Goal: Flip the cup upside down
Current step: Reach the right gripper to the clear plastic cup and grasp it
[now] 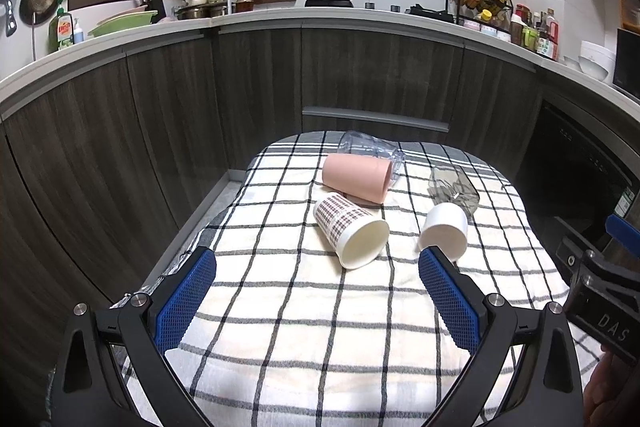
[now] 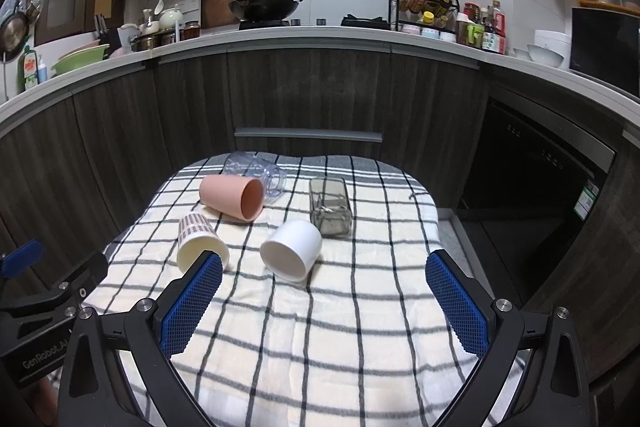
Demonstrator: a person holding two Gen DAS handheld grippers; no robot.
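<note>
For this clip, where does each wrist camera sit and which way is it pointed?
Left wrist: on the left gripper, low over the checked cloth, facing the kitchen counter; its own open blue fingers show, the right gripper at far right.
Right wrist: on the right gripper, same heading; its open fingers show, the left gripper at far left.
Shared: pink cup, plaid cup, white cup, all lying on their sides.
</note>
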